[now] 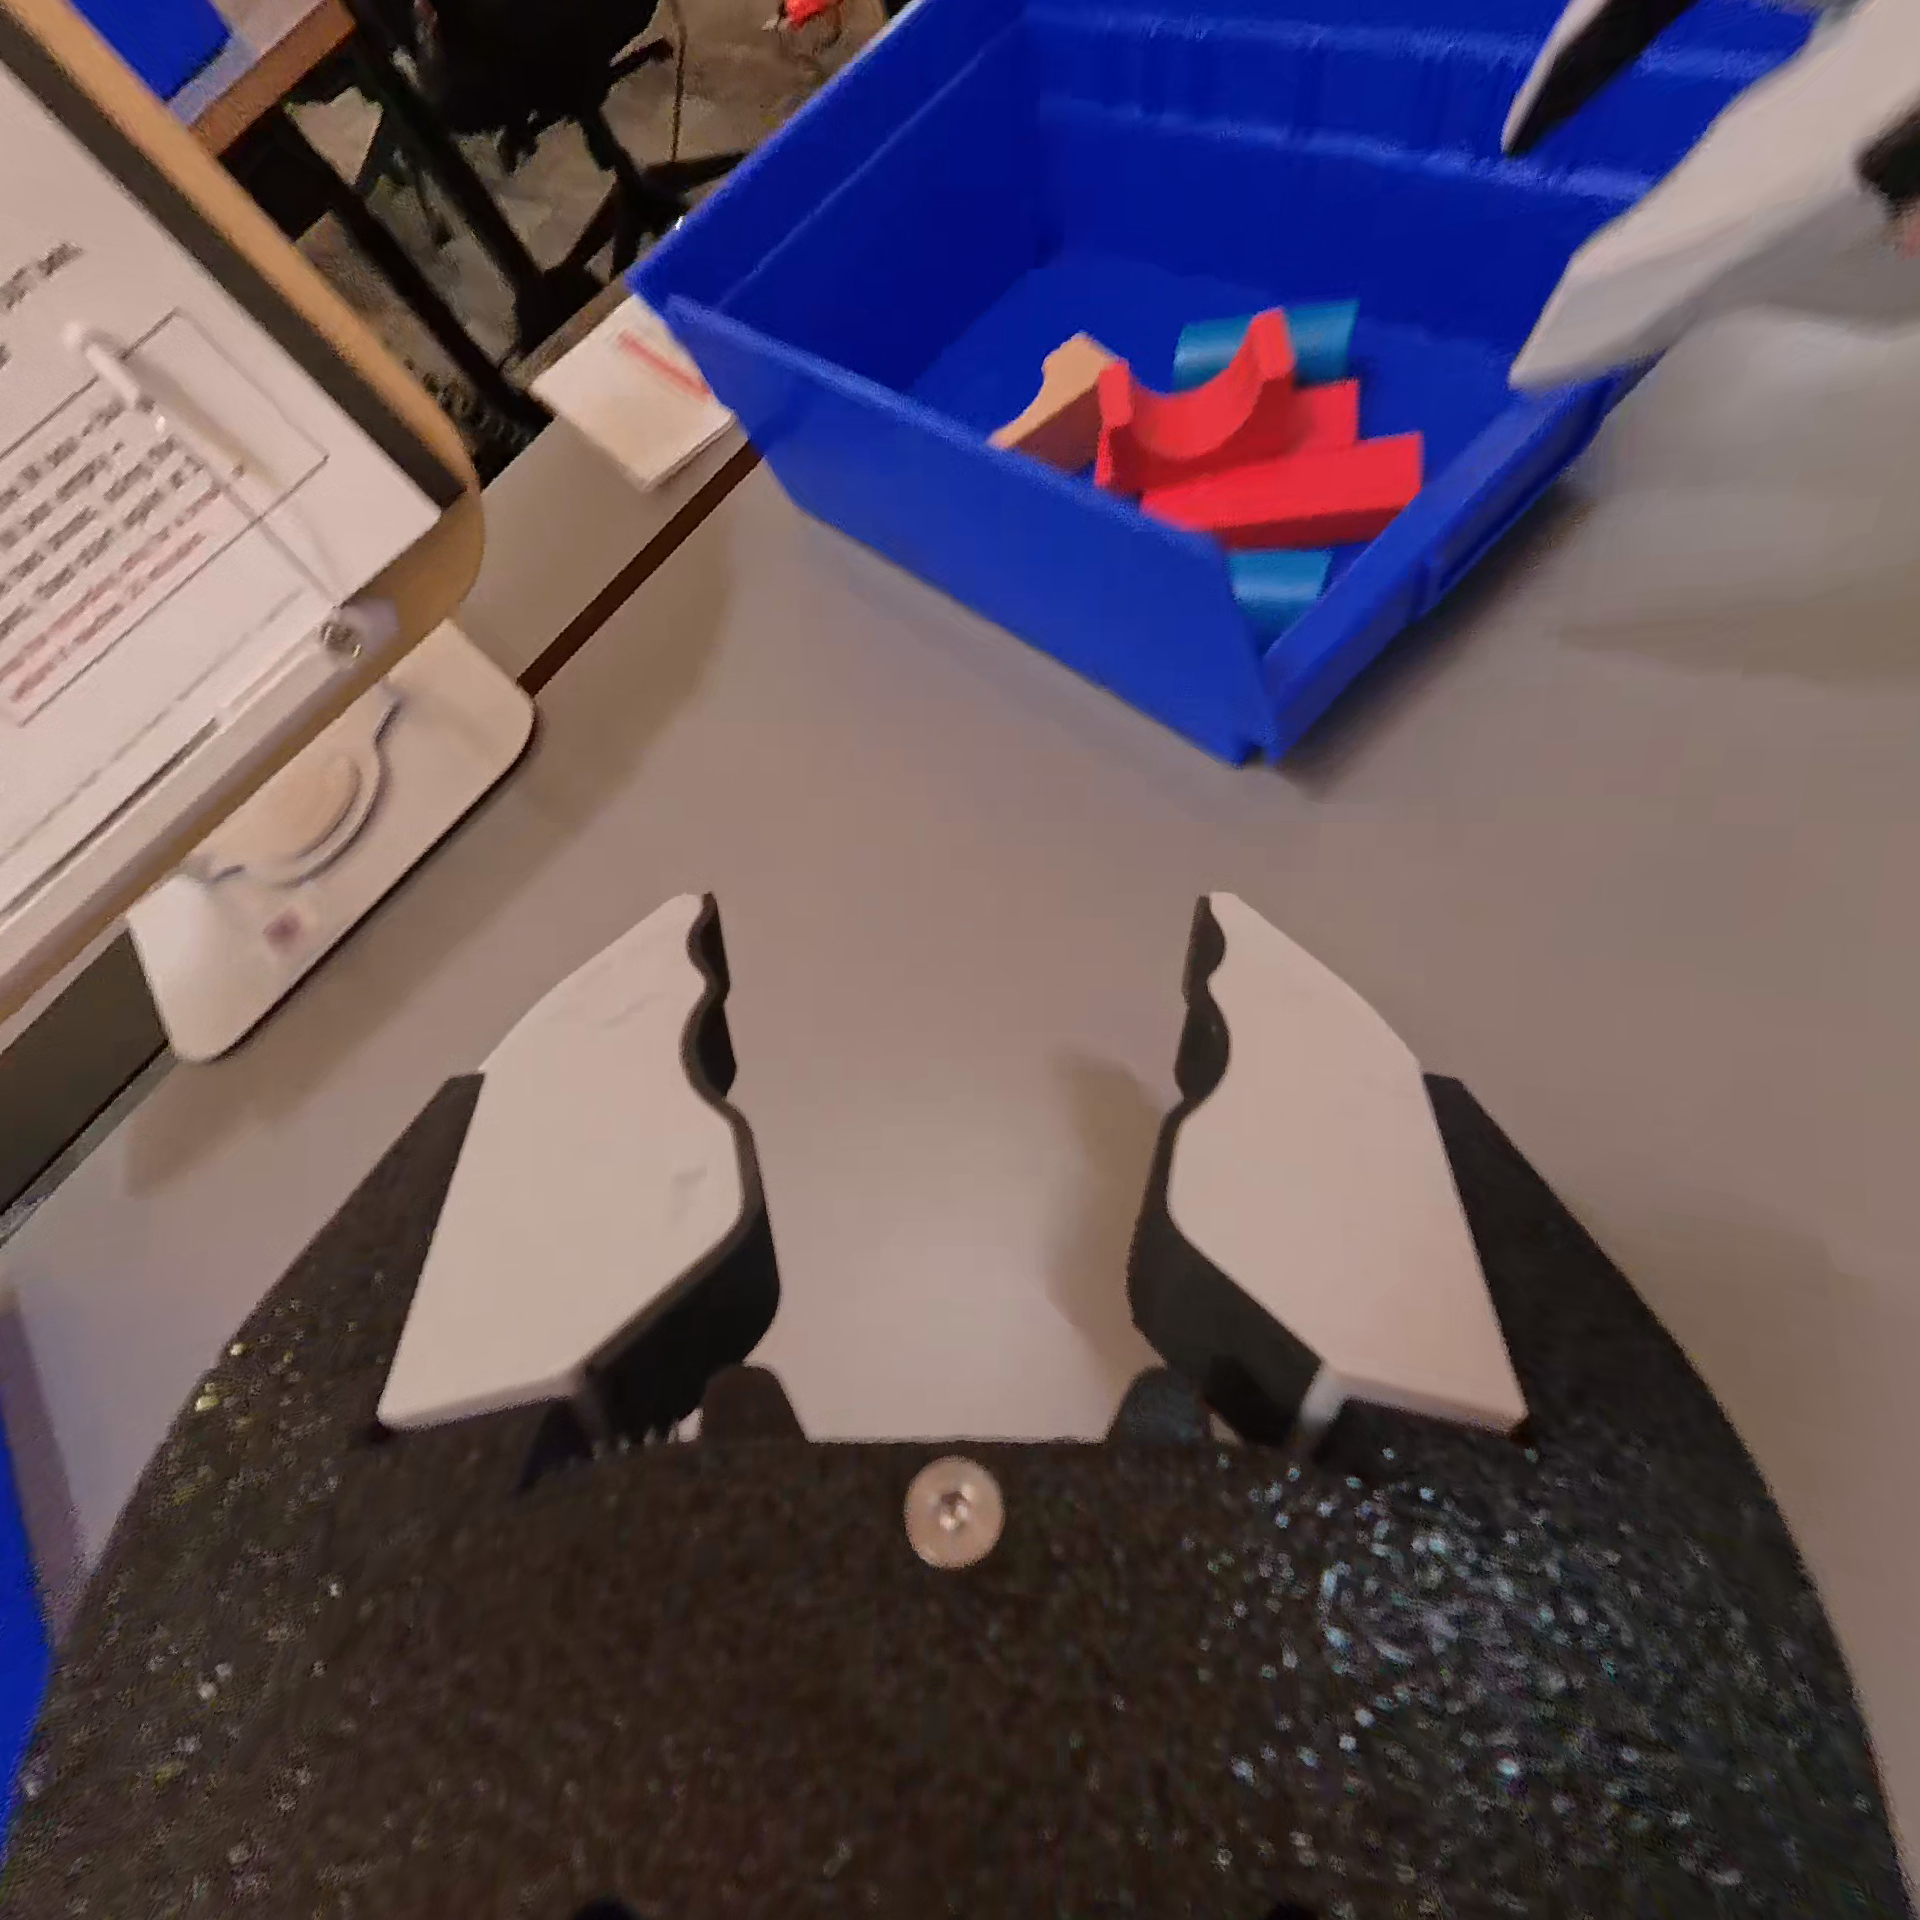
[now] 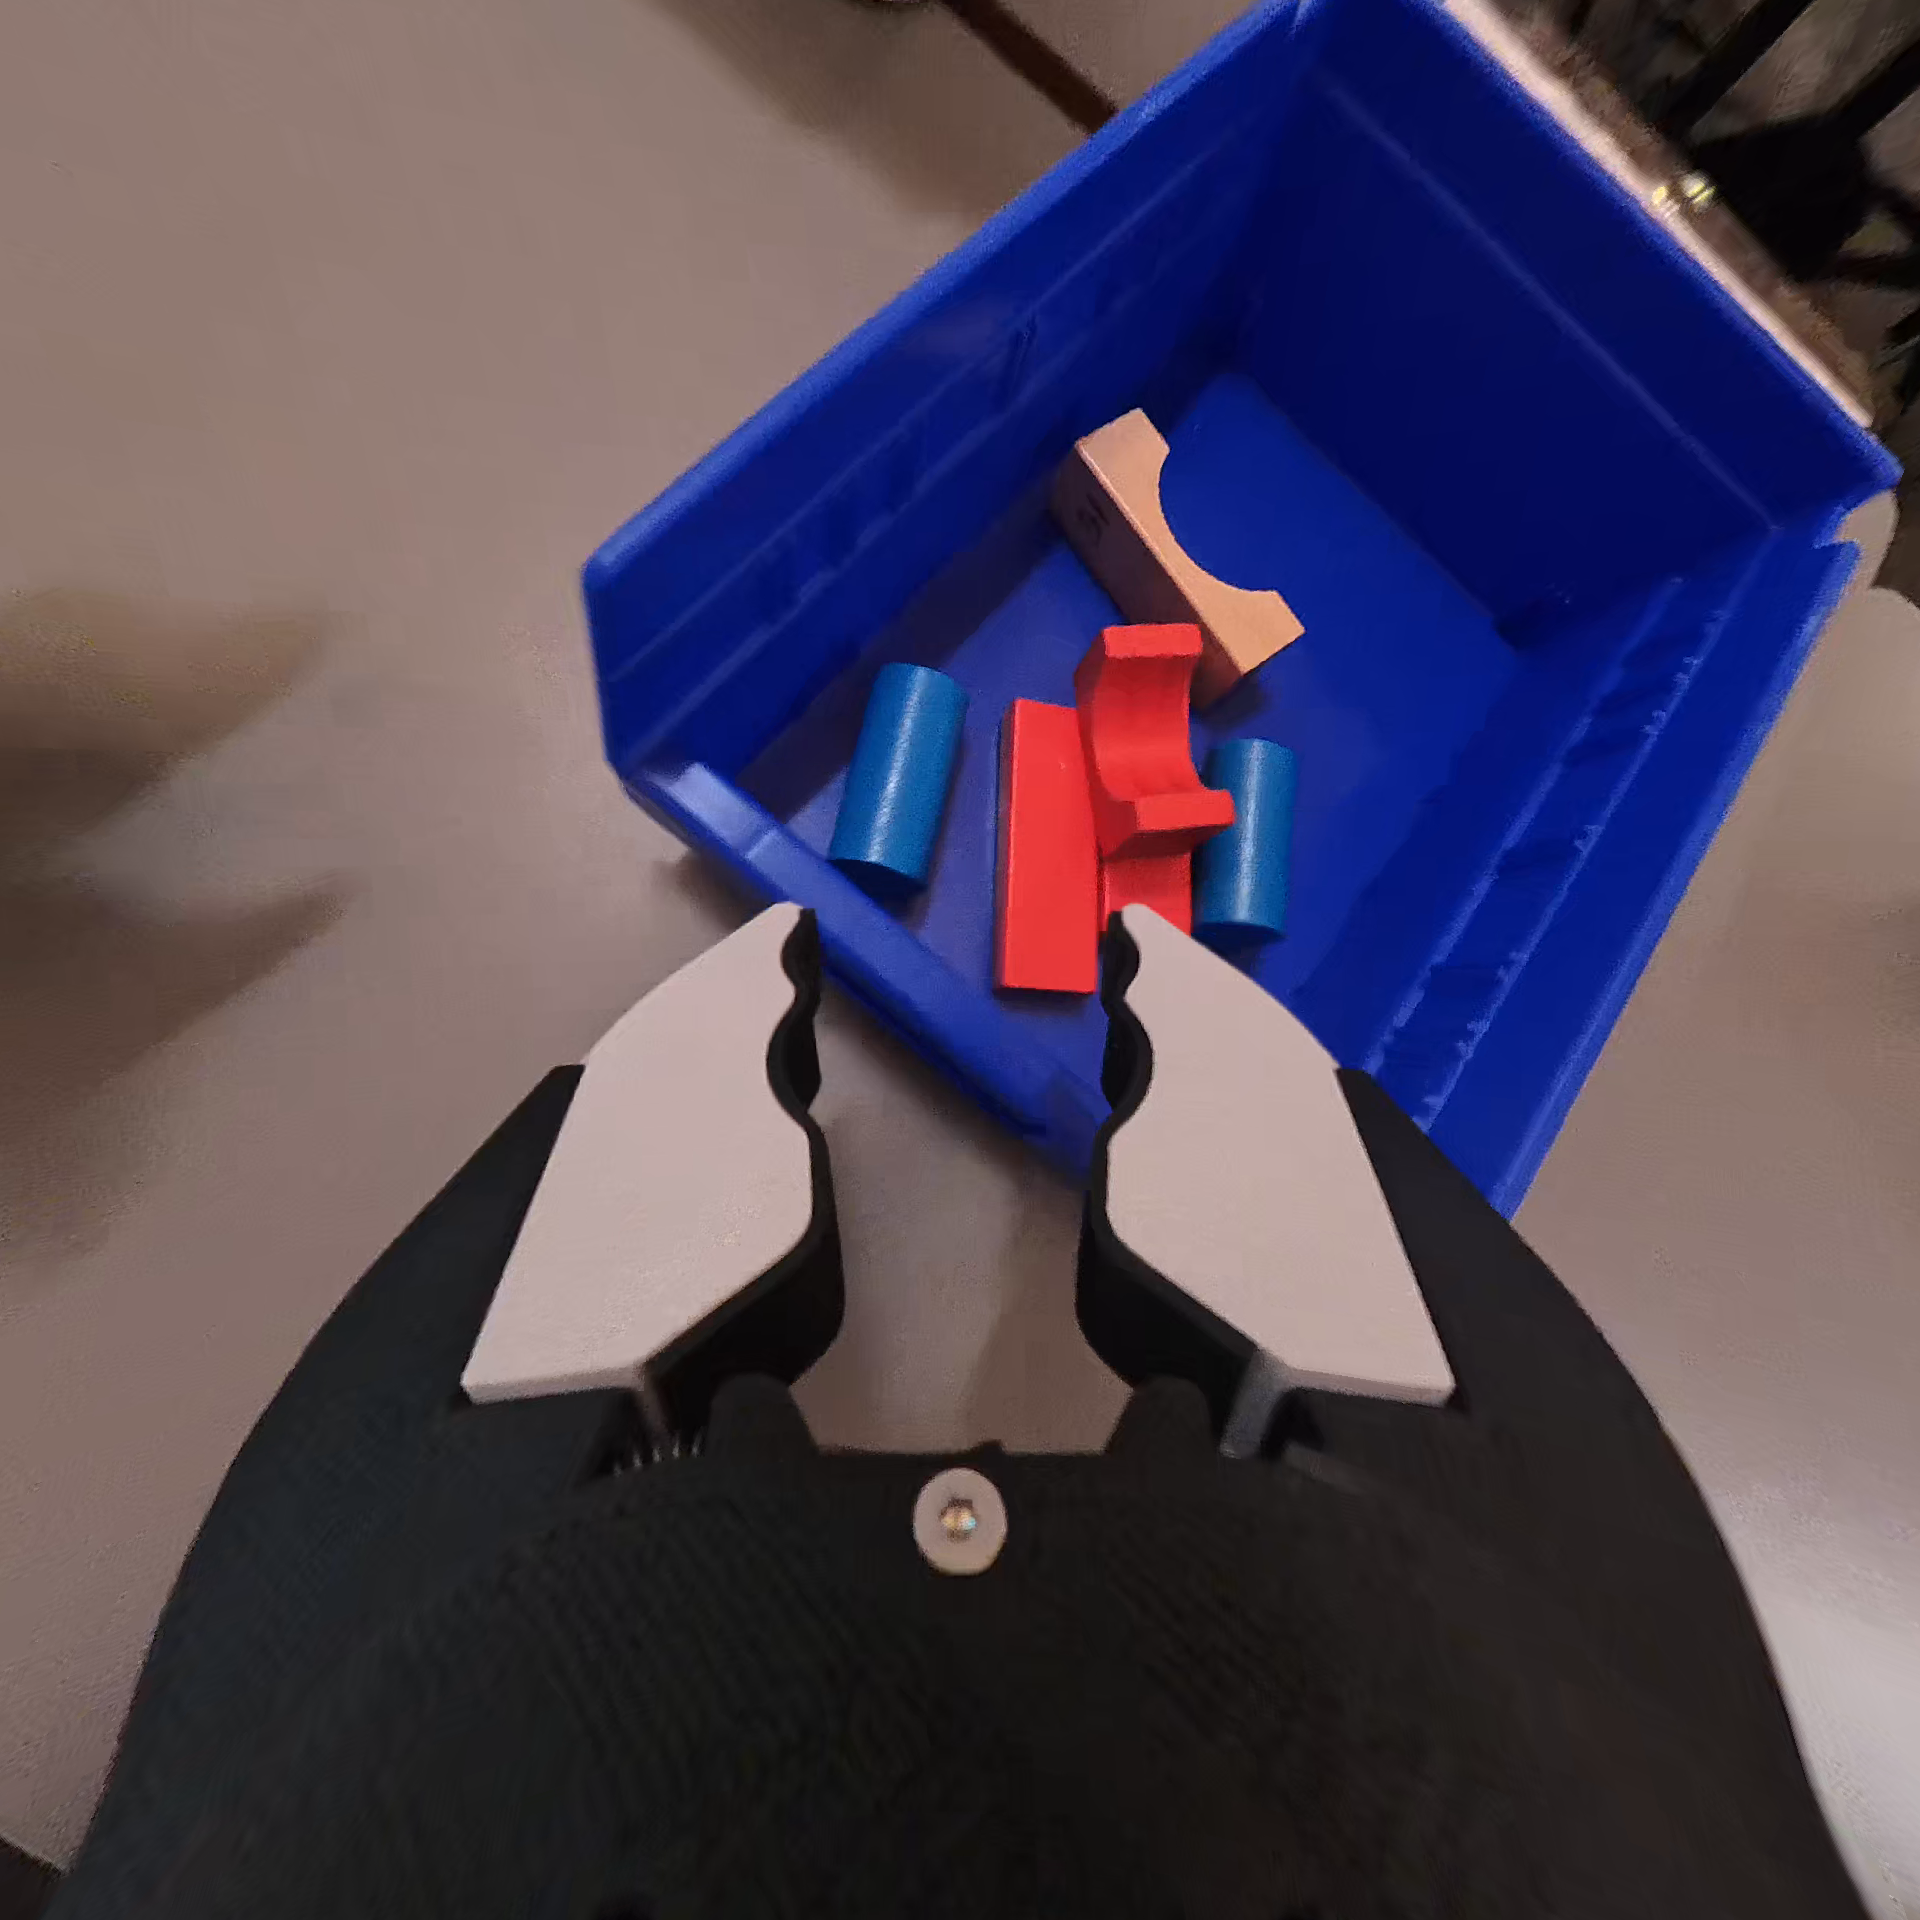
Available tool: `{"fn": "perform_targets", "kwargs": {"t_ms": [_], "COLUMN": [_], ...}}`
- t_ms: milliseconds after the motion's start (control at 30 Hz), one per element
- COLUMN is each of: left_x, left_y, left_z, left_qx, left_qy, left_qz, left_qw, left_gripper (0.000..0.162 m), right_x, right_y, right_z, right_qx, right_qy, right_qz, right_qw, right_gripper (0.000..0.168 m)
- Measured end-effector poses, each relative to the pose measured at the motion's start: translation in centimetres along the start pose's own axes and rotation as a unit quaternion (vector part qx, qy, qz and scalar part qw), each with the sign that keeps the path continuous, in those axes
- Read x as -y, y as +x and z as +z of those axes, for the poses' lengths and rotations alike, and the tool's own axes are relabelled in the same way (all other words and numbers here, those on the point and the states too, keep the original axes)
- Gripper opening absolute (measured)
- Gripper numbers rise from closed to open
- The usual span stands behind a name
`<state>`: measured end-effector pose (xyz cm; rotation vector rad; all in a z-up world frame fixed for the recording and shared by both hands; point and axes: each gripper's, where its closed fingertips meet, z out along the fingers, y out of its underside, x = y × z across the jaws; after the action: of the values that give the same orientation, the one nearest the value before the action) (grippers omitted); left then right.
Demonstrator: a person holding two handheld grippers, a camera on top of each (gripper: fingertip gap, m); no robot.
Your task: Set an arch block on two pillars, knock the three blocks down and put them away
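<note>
A blue plastic bin [image 1: 997, 561] [image 2: 1558, 416] stands on the grey table [image 1: 935, 852]. Inside lie a red arch block [image 2: 1132, 727] [image 1: 1195, 416], a red flat plank [image 2: 1044, 852] [image 1: 1288, 488], two blue cylinders [image 2: 899, 779] [image 2: 1247, 831] and a tan arch block [image 2: 1164, 540] [image 1: 1060, 405]. My left gripper [image 1: 956, 909] is open and empty, above bare table short of the bin. My right gripper [image 2: 961, 920] is open and empty, its tips above the bin's near rim, close to the red plank. It also shows in the left wrist view [image 1: 1704, 229], over the bin's right side.
A white board with printed sheets on a white stand [image 1: 177, 520] sits at the left of the table. A small white card [image 1: 644, 405] lies by the bin's far left corner. Chair and table legs [image 1: 499, 156] stand beyond the table edge. Measured from the fingertips, the red flat plank [image 1: 1288, 488] is 10 cm or so from the right gripper and 20 cm from the left. It is also in sight in the right wrist view [image 2: 1049, 855]. My right tips are roughly 11 cm from the red arch block [image 1: 1195, 416]. The right camera catches it too, in the right wrist view [image 2: 1145, 746].
</note>
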<state>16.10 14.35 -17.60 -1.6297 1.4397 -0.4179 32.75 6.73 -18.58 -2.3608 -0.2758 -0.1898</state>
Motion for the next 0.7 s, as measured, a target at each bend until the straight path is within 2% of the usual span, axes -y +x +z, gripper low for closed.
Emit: {"fn": "perform_targets", "kwargs": {"t_ms": [33, 100, 233, 333, 533, 600, 700], "left_x": [0.9, 2.9, 7.4, 8.5, 6.6, 5.8, 4.5], "left_y": [0.2, 0.4, 0.0, -0.3, 0.2, 0.8, 1.3], "left_z": [0.2, 0.8, 3.3, 6.8, 14.0, 15.6, 17.6], "left_qx": [-0.01, -0.036, -0.115, -0.154, -0.125, -0.119, -0.103], "left_qy": [0.007, 0.014, 0.007, -0.054, -0.186, -0.215, -0.241], "left_qz": [-0.002, -0.02, -0.115, -0.176, -0.193, -0.193, -0.196], "left_qw": [1.0, 0.999, 0.987, 0.971, 0.955, 0.95, 0.945], "left_gripper": [0.082, 0.08, 0.081, 0.085, 0.085, 0.092, 0.082], "right_x": [-0.1, -0.4, -1.0, -1.2, 0.0, 0.2, 0.4], "right_y": [-0.4, -1.0, -0.8, -0.6, -0.3, -1.0, -2.2], "right_z": [-0.6, -1.6, -3.3, -4.5, -7.1, -7.4, -6.7], "right_qx": [-0.007, -0.023, -0.061, -0.071, -0.106, -0.119, -0.128], "right_qy": [0.02, 0.051, 0.087, 0.106, 0.211, 0.241, 0.258], "right_qz": [0.008, 0.024, 0.039, 0.056, 0.199, 0.23, 0.226], "right_qw": [1.0, 0.998, 0.994, 0.99, 0.951, 0.935, 0.931], "right_gripper": [0.052, 0.052, 0.052, 0.053, 0.052, 0.051, 0.049]}}
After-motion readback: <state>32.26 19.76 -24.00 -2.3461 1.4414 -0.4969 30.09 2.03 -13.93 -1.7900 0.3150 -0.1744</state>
